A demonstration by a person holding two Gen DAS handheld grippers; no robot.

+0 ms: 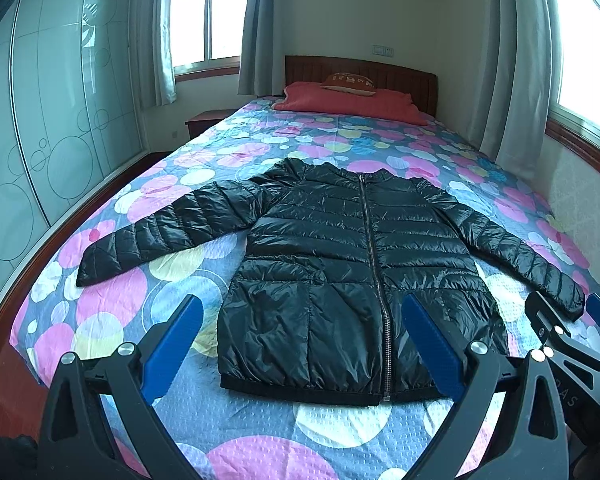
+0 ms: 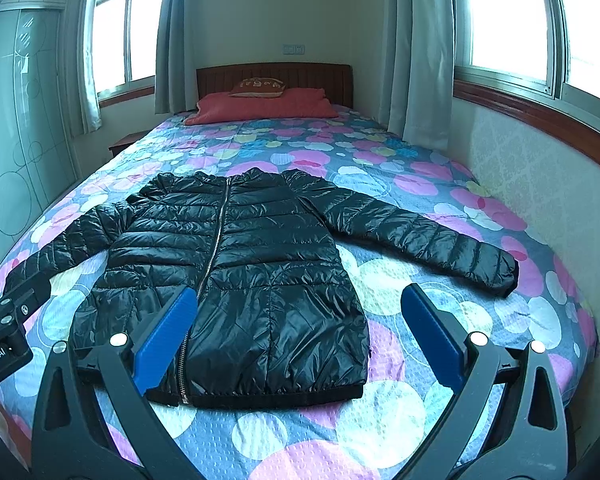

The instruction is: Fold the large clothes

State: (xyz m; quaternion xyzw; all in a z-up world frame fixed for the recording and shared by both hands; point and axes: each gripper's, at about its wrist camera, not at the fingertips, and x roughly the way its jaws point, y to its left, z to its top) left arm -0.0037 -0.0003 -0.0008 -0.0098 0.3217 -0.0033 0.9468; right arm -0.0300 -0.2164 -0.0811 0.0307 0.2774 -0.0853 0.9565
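A black puffer jacket (image 1: 340, 260) lies flat and zipped, front up, on the bed, both sleeves spread out to the sides; it also shows in the right wrist view (image 2: 236, 272). My left gripper (image 1: 300, 308) is open and empty, held above the jacket's hem near the foot of the bed. My right gripper (image 2: 300, 300) is open and empty, above the jacket's right half and hem. The right gripper also shows at the right edge of the left wrist view (image 1: 560, 320), near the right sleeve cuff (image 1: 568, 300). The left sleeve cuff (image 1: 96, 260) lies toward the bed's left edge.
The bed has a circle-patterned cover (image 1: 300, 440). A red pillow (image 1: 348, 102) and a small cushion (image 1: 350, 80) sit by the wooden headboard (image 1: 400, 76). A glass wardrobe (image 1: 40, 120) stands left, a nightstand (image 1: 208, 120) beside the bed, and a wall with a window (image 2: 540, 168) on the right.
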